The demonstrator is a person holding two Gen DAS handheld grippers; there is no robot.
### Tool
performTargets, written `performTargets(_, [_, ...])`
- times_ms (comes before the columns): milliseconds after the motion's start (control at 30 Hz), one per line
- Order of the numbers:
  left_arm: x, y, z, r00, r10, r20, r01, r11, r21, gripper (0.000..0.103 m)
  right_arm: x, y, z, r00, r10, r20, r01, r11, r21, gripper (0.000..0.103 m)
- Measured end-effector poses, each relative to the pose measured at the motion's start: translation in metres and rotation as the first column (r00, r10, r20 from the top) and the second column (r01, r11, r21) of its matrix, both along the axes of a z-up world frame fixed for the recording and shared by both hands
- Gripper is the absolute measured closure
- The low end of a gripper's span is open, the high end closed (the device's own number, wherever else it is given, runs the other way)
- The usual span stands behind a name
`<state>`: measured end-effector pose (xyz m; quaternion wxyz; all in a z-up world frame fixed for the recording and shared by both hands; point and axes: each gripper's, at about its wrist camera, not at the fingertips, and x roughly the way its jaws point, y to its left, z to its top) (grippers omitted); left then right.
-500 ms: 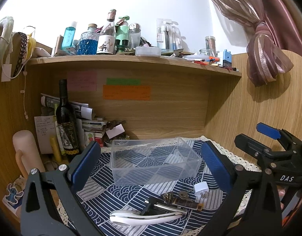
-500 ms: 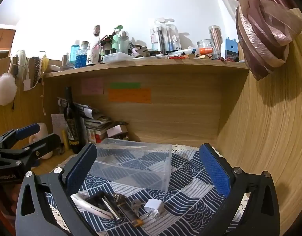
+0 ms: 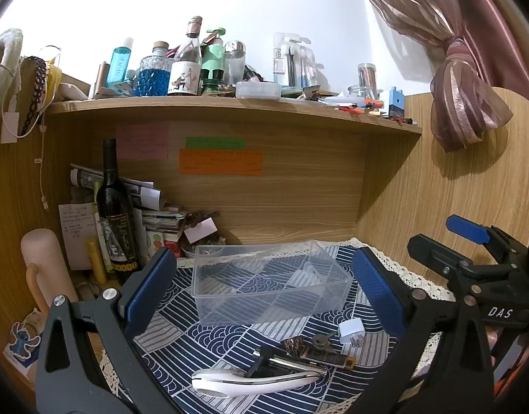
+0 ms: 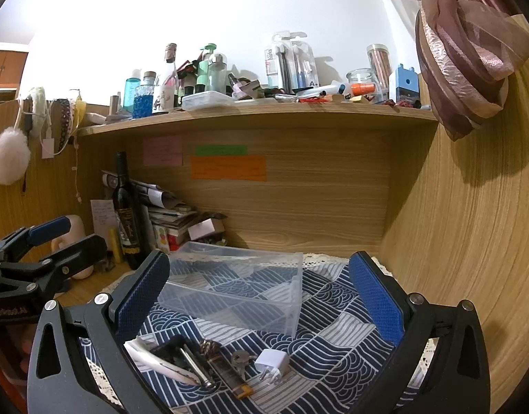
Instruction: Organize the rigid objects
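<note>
A clear plastic box (image 3: 268, 284) stands empty on a blue patterned cloth (image 3: 209, 339); it also shows in the right wrist view (image 4: 237, 291). In front of it lie a white-handled tool (image 3: 254, 377), a lighter (image 3: 325, 357), keys (image 3: 321, 339) and a white charger plug (image 3: 350, 331). The right wrist view shows the plug (image 4: 273, 362), keys (image 4: 240, 358), lighter (image 4: 228, 374) and tool (image 4: 181, 358). My left gripper (image 3: 264, 289) is open and empty above the cloth. My right gripper (image 4: 257, 293) is open and empty, and shows at the right of the left wrist view (image 3: 468, 241).
A dark wine bottle (image 3: 114, 214), papers and books (image 3: 161, 214) and a pink flask (image 3: 45, 269) stand at the back left. A shelf (image 3: 230, 103) above carries many bottles. Wooden walls close the back and right. A curtain (image 3: 464, 96) hangs at the right.
</note>
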<state>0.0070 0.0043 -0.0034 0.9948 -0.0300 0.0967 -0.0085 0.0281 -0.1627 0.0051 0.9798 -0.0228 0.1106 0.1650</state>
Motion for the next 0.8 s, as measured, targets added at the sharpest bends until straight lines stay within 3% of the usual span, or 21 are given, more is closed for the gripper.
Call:
performTargets(367, [0.001, 0.0, -0.001, 1.0, -0.003, -0.004, 0.003, 1.0, -0.002, 0.0, 0.005, 0.004, -0.002, 1.0, 0.026, -0.016, -0.026, 1.0, 0.005, 0.0])
performTargets(800, [0.016, 0.004, -0.014, 0.997, -0.027, -0.066, 0.026, 1.0, -0.016, 0.003, 0.019, -0.003, -0.016, 0.991, 0.057, -0.119, -0.058, 0.998, -0.003, 0.002])
